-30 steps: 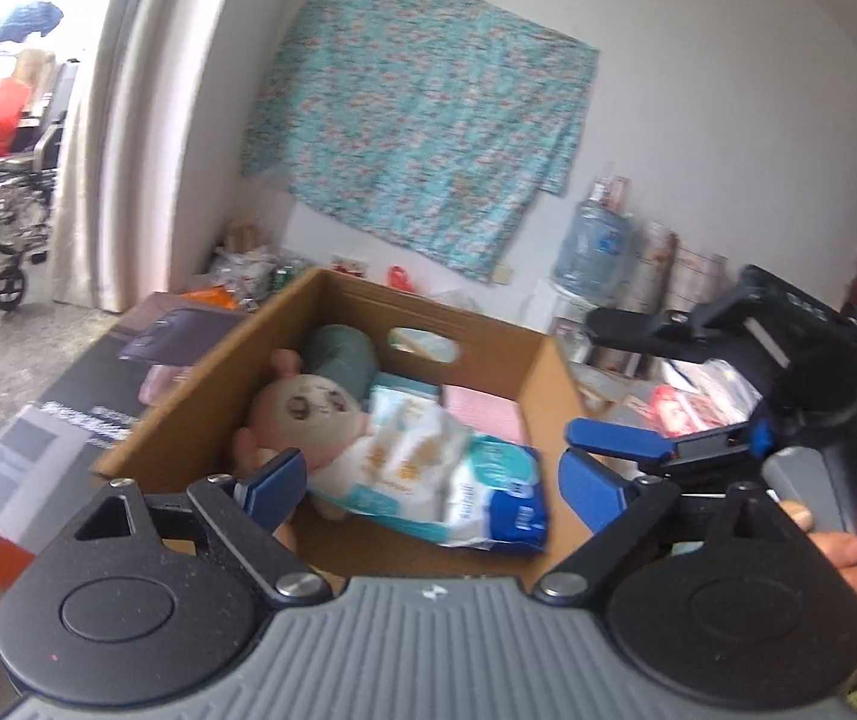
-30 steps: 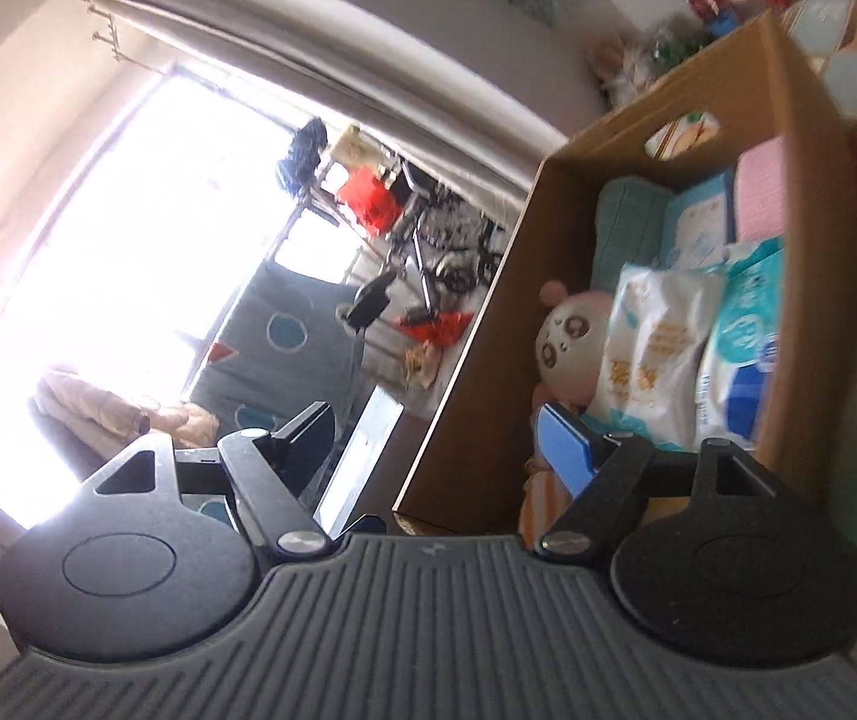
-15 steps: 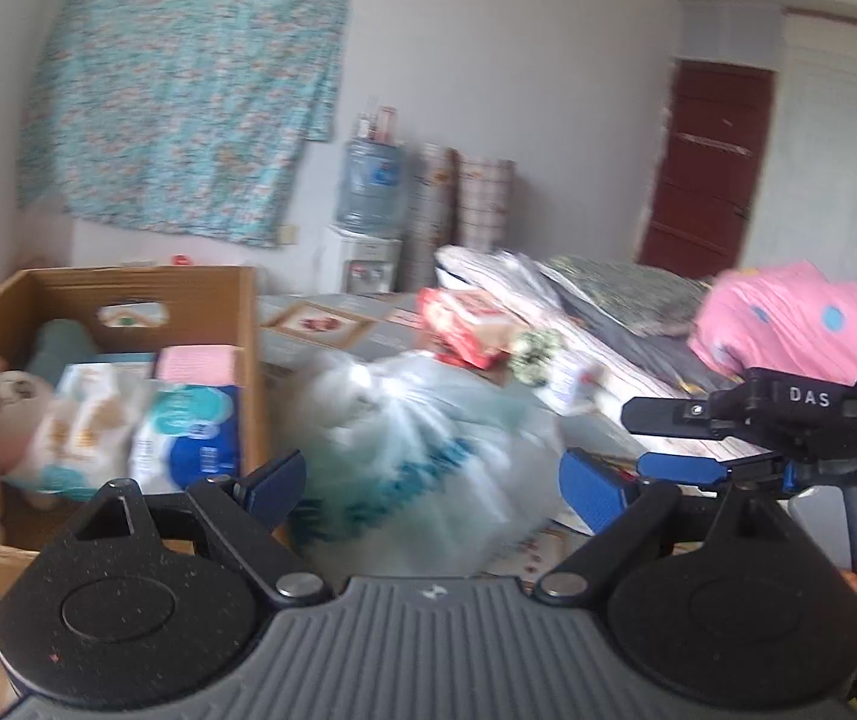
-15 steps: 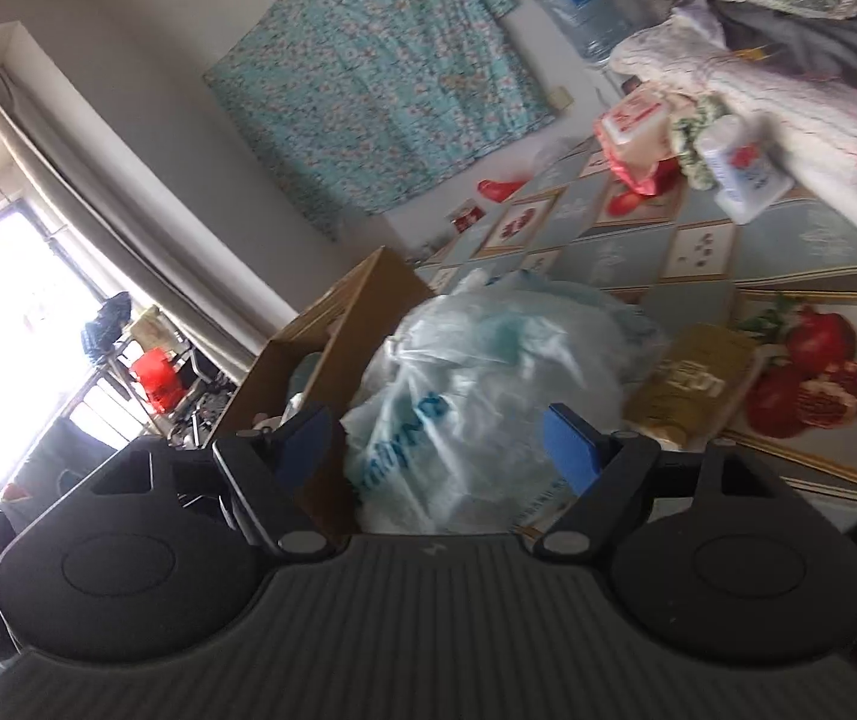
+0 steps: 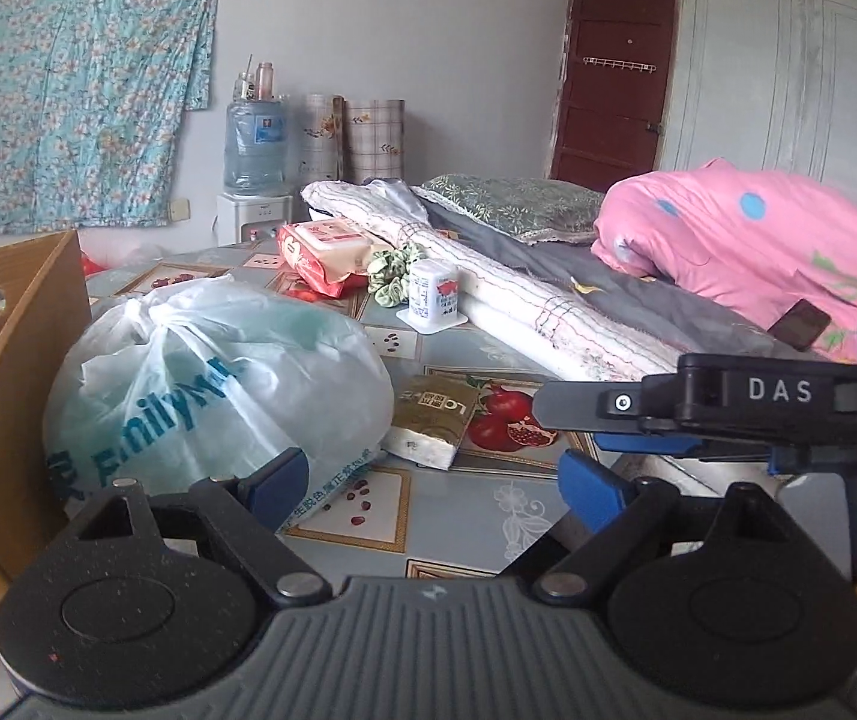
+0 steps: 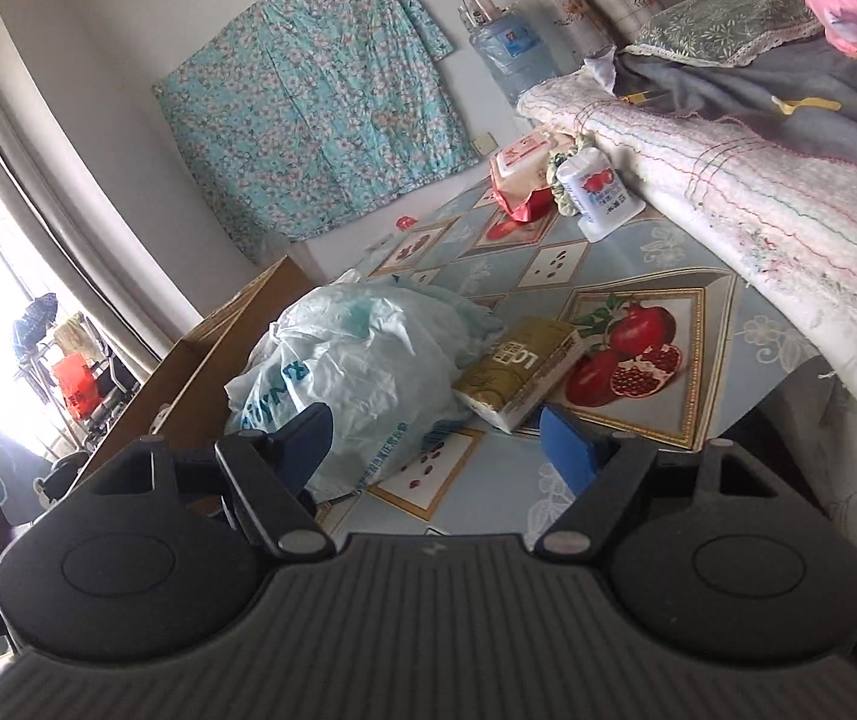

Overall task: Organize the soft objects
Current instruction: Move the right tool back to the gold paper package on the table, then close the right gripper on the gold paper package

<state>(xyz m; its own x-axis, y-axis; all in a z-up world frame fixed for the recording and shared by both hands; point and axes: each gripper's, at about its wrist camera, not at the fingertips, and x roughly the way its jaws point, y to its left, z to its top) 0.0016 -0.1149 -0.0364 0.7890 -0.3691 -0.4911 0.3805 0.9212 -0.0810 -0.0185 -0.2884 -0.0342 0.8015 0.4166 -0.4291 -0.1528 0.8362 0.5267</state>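
A stuffed white plastic bag (image 5: 212, 384) with blue lettering lies on the patterned mat beside a cardboard box (image 5: 14, 372). It also shows in the right wrist view (image 6: 356, 384), next to the box (image 6: 212, 348). A gold tissue pack (image 5: 434, 420) lies right of the bag, also in the right wrist view (image 6: 518, 378). A red wipes pack (image 5: 320, 252), a green scrunchie (image 5: 389, 273) and a white tissue pack (image 5: 433, 294) lie farther back. My left gripper (image 5: 434, 492) is open and empty above the mat. My right gripper (image 6: 434, 444) is open and empty, also seen at the right of the left wrist view (image 5: 698, 414).
A bed with a white quilt (image 5: 524, 300), grey sheet and pink duvet (image 5: 746, 228) runs along the right. A water dispenser (image 5: 251, 150) and rolled mats stand by the far wall. A brown door (image 5: 614, 84) is at the back.
Both grippers have swung right, away from the filled cardboard box, and now face the plastic bag, the gold pack and the bed. Both have stayed open and empty.
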